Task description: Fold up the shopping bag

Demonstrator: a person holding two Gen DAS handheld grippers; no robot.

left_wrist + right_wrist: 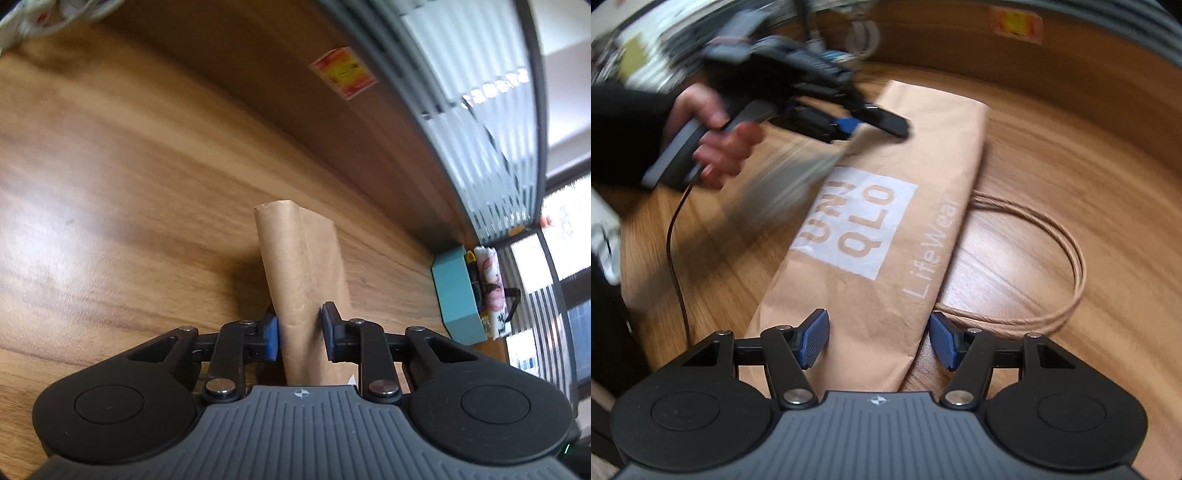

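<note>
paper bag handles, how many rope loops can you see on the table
2, lying together as one doubled loop: both twisted-paper handles rest flat on the wooden table to the right of the brown paper shopping bag, starting near the right gripper.

A wooden bench (129, 166) carries a teal box (456, 291) near its far edge. A red and yellow sticker (343, 73) sits on the wooden back panel (280, 74).

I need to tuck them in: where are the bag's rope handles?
In the right wrist view, the rope handles loop flat on the wooden table, right of the paper bag.
</note>
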